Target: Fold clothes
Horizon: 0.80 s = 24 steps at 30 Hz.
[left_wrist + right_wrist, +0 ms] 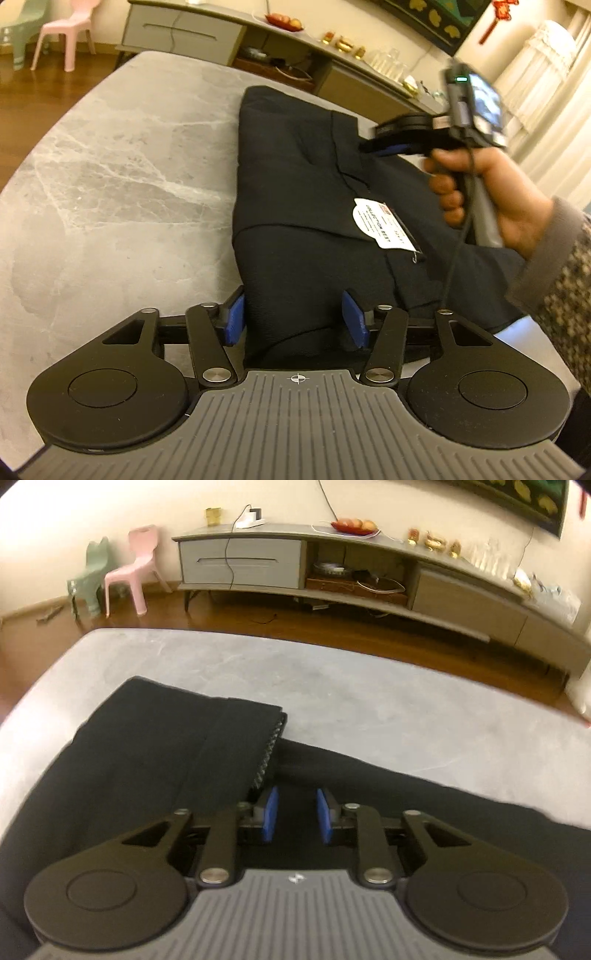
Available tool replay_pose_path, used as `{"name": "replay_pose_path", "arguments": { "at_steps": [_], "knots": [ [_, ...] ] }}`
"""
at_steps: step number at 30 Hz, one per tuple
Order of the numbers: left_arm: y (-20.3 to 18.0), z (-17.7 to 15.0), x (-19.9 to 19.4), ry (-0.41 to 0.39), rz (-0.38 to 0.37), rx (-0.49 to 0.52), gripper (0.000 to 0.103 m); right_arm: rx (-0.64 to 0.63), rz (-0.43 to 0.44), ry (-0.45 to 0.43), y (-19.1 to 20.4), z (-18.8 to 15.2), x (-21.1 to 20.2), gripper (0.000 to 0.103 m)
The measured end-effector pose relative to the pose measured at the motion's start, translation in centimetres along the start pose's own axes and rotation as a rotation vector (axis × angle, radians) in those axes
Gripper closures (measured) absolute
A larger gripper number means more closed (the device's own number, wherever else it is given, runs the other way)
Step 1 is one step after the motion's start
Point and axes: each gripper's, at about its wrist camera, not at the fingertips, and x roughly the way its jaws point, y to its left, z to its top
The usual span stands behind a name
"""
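Note:
A dark navy garment (295,206) with a white paper tag (380,221) lies folded lengthwise on the grey marble table (110,184). My left gripper (293,319) is at its near end, and a thick fold of cloth fills the gap between the blue pads (234,317). A hand holds my right gripper (369,142) over the garment's right side, blurred. In the right wrist view, the right gripper (298,814) stands open just above the dark garment (166,746), beside a folded-over flap with a ribbed edge (267,753). Nothing is pinched between its fingers.
Bare table (388,709) runs left of and beyond the garment. Past the far edge are wood floor (258,624), a long low cabinet (332,565) with a fruit plate, and a pink chair (136,568) beside a green one (92,579).

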Motion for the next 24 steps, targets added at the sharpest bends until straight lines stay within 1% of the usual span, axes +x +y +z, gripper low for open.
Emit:
{"name": "replay_pose_path", "arguments": {
  "at_steps": [1, 2, 3, 4, 5, 6, 7, 9, 10, 11, 12, 15, 17, 18, 19, 21, 22, 24],
  "knots": [
    [0.0, 0.0, 0.0, -0.01, 0.009, -0.014, 0.077, 0.038, -0.043, -0.037, -0.3, 0.0, -1.1, 0.074],
    [0.0, -0.1, 0.0, -0.019, 0.019, -0.027, 0.083, 0.063, -0.054, -0.064, -0.3, 0.0, -2.3, 0.071],
    [0.0, -0.1, 0.0, -0.029, 0.028, -0.041, 0.089, 0.069, -0.032, -0.082, 0.2, 0.3, -3.4, 0.064],
    [-0.2, -0.1, -0.2, -0.04, 0.026, -0.045, 0.094, 0.057, 0.002, -0.09, 1.2, 0.9, -4.2, 0.052],
    [-0.4, -0.1, -0.5, -0.054, 0.026, -0.052, 0.095, 0.025, 0.041, -0.086, 2.4, 1.1, -5.3, 0.046],
    [-0.7, -0.1, -0.6, -0.064, 0.026, -0.054, 0.097, -0.019, 0.089, -0.066, 4.1, 1.4, -6.0, 0.033],
    [-1.0, -0.1, -0.8, -0.075, 0.033, -0.048, 0.098, -0.061, 0.135, -0.031, 5.9, 1.7, -6.2, 0.024],
    [-2.2, -0.2, -1.0, -0.104, 0.066, 0.009, 0.099, -0.144, 0.223, 0.04, 9.7, 2.2, -6.6, 0.018],
    [-2.8, -0.3, -0.9, -0.113, 0.081, 0.038, 0.099, -0.181, 0.241, 0.075, 11.5, 2.5, -6.4, 0.015],
    [-3.4, -0.4, -0.9, -0.122, 0.096, 0.067, 0.099, -0.22, 0.255, 0.111, 13.3, 2.7, -6.2, 0.014],
    [-3.9, -0.5, -0.8, -0.131, 0.111, 0.096, 0.099, -0.265, 0.246, 0.142, 15.2, 2.8, -5.7, 0.014],
    [-5.3, -0.6, -0.7, -0.151, 0.141, 0.182, 0.1, -0.434, 0.157, 0.221, 19.9, 2.0, -3.8, 0.013],
    [-5.8, -0.5, -1.0, -0.167, 0.132, 0.204, 0.1, -0.542, 0.086, 0.27, 21.4, 0.4, -2.6, 0.018],
    [-6.0, -0.5, -1.1, -0.175, 0.127, 0.215, 0.1, -0.579, 0.05, 0.271, 21.7, 0.0, -2.3, 0.02],
    [-6.3, -0.6, -1.4, -0.19, 0.12, 0.224, 0.101, -0.558, 0.055, 0.252, 20.7, 0.3, -2.9, 0.052],
    [-6.9, -0.4, -2.0, -0.218, 0.113, 0.241, 0.101, -0.515, 0.066, 0.215, 18.8, 0.9, -4.1, 0.096],
    [-7.3, -0.3, -2.4, -0.233, 0.105, 0.246, 0.101, -0.494, 0.072, 0.196, 17.9, 1.3, -4.7, 0.1],
    [-8.4, -0.3, -3.3, -0.267, 0.081, 0.261, 0.101, -0.448, 0.087, 0.157, 15.9, 2.0, -6.0, 0.101]
  ]
}}
